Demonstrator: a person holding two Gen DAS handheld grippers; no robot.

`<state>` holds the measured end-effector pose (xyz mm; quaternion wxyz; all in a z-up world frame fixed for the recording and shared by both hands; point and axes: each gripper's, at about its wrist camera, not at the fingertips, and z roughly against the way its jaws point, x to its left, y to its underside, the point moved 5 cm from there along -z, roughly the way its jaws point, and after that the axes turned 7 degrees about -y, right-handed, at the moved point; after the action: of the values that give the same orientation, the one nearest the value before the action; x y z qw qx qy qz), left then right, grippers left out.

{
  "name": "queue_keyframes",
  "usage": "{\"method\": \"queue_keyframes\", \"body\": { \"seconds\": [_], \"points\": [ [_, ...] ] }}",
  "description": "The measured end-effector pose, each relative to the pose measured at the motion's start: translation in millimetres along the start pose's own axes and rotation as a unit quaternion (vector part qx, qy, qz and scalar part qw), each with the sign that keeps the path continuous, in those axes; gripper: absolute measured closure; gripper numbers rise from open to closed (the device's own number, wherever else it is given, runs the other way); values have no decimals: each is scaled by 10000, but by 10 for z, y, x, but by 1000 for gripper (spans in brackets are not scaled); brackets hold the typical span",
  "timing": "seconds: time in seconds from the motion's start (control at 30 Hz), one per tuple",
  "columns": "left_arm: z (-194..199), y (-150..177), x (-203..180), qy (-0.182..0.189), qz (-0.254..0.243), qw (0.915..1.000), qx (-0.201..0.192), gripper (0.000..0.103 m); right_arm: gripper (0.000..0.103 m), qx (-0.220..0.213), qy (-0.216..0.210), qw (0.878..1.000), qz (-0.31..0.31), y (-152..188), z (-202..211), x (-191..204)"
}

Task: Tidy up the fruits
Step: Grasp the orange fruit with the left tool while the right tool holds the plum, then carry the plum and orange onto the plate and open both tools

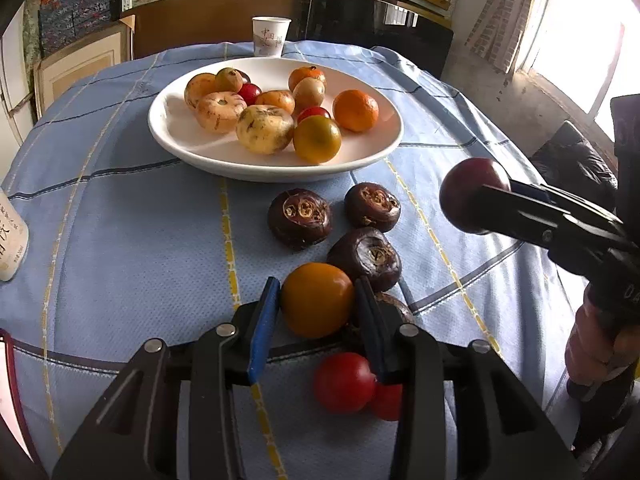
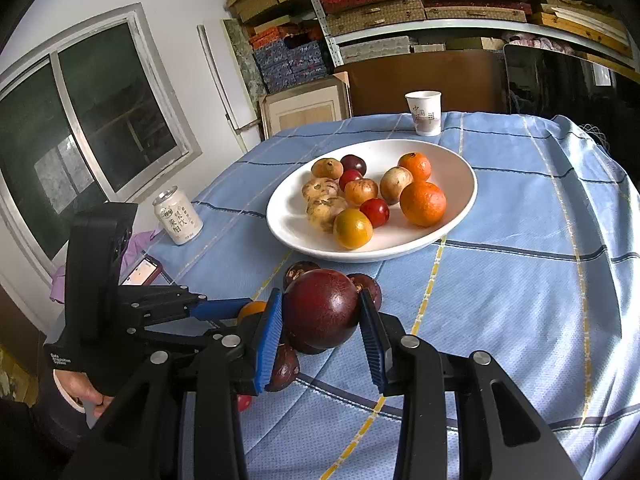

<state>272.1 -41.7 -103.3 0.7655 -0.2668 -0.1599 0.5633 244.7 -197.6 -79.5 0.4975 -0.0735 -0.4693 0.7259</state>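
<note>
Both grippers are gripping fruit, the left gripper [image 1: 316, 300] clamping a yellow tomato [image 1: 317, 300] and the right gripper [image 2: 320, 312] a dark red fruit [image 2: 320, 308], and each should be lifting straight up before travelling toward the white bowl [image 1: 200, 152] at twelve o'clock.

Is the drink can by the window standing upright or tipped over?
Upright. The drink can stands on its base on the blue tablecloth, top facing up.

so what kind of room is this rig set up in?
Probably a home room doubling as storage, not a lab. A table under a blue checked cloth holds a white plate of fruit, a drink can and paper cup; metal shelving behind is stacked with flat boxes.
</note>
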Motion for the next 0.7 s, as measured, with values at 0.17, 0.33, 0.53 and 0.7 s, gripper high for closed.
{"method": "queue_keyframes", "body": {
  "seconds": [0.17, 0.33, 0.53, 0.7],
  "points": [
    [107, -15, -29, -24, 21, 9998, -185, 65, 65, -42, 36, 10000, 18, -1, 19, -3],
    [209, -53, -51, -168, 52, 9992, -364, 65, 65, -105, 78, 9999, 48, -21, 44, 5],
    [434, -328, 50, -369, 74, 9973, -632, 65, 65, -147, 25, 9998, 162, -235, 114, 15],
    [625, -846, 225, -573, 148, 9928, -1038, 65, 65, -306, 170, 9991, 224, -648, 80, -111]
  ]
}}
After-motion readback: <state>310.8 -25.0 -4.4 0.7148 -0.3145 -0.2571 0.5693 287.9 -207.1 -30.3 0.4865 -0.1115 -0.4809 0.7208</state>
